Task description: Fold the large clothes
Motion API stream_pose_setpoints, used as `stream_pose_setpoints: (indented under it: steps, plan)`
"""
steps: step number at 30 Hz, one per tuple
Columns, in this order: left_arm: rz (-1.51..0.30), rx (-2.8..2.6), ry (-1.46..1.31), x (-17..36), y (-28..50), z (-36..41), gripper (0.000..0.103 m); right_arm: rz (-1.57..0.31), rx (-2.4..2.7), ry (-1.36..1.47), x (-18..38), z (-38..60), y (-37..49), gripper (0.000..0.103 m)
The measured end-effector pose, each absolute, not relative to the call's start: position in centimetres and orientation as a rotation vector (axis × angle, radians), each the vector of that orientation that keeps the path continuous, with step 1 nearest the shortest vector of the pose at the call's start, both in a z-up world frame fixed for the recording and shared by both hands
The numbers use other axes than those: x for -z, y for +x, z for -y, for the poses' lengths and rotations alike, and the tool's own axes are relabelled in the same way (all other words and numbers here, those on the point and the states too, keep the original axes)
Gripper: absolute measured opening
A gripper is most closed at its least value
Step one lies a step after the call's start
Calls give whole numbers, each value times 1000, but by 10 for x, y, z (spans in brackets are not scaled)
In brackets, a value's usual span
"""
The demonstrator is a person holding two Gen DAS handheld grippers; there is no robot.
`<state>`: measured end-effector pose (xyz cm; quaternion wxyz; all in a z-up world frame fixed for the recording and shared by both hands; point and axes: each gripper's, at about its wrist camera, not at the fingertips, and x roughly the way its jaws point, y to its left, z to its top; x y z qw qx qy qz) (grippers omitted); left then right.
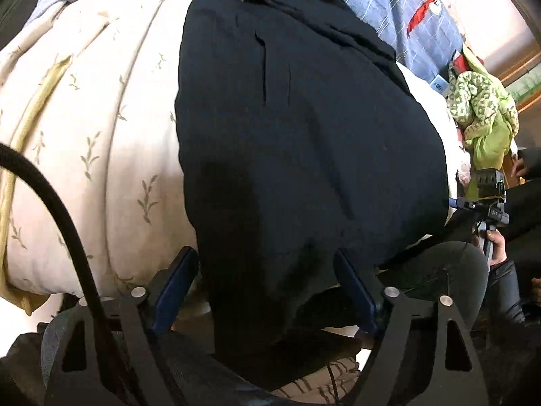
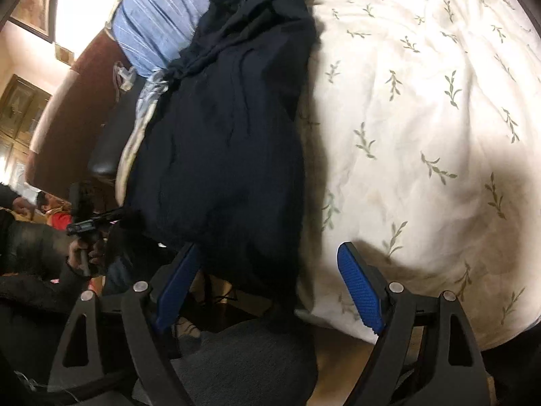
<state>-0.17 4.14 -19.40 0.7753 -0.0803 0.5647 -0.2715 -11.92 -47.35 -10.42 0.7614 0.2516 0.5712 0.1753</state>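
A large dark navy garment [image 1: 297, 142] lies lengthwise on a cream bedspread with a green leaf print [image 1: 111, 128]. Its near end hangs over the bed edge. My left gripper [image 1: 267, 260] is open, its blue pads either side of the garment's near end, not closed on it. In the right wrist view the same garment [image 2: 230, 142] lies left of centre on the bedspread [image 2: 422, 118]. My right gripper [image 2: 270, 264] is open, with the garment's near right corner between its pads. The other gripper shows at each view's edge, at the right [image 1: 487, 203] and at the left [image 2: 84, 226].
A blue striped pillow [image 1: 399, 10] lies at the head of the bed, also in the right wrist view [image 2: 159, 17]. A green patterned cloth [image 1: 483, 115] is piled at the bed's right side. A black cable [image 1: 61, 209] crosses the left. A dark headboard [image 2: 74, 108] stands left.
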Motion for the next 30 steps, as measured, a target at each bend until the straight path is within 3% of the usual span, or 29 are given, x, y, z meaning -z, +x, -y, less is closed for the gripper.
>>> stream_pose_setpoints:
  steps: [11,13,17,25,29,30]
  plan:
    - [-1210,594,-145,190,-11,-37,54,-1273,-453,549,113,460,-110,83]
    - [-1216,614,-149,190,-11,-35,54,-1286,-464,522,113,456,-109,83]
    - [-1212,611,-110,192,-11,-25,52,-1289,-462,508,117,449,-107,62]
    - [-1211,620,-84,195,-9,-18,51,-1307,-446,490,119,444,-101,56]
    - [-1223,612,-117,197,-6,-24,41,-1328,-432,494,124,449,-103,28]
    - [-1229,606,-125,197,-6,-26,39,-1332,-437,501,124,451,-104,26]
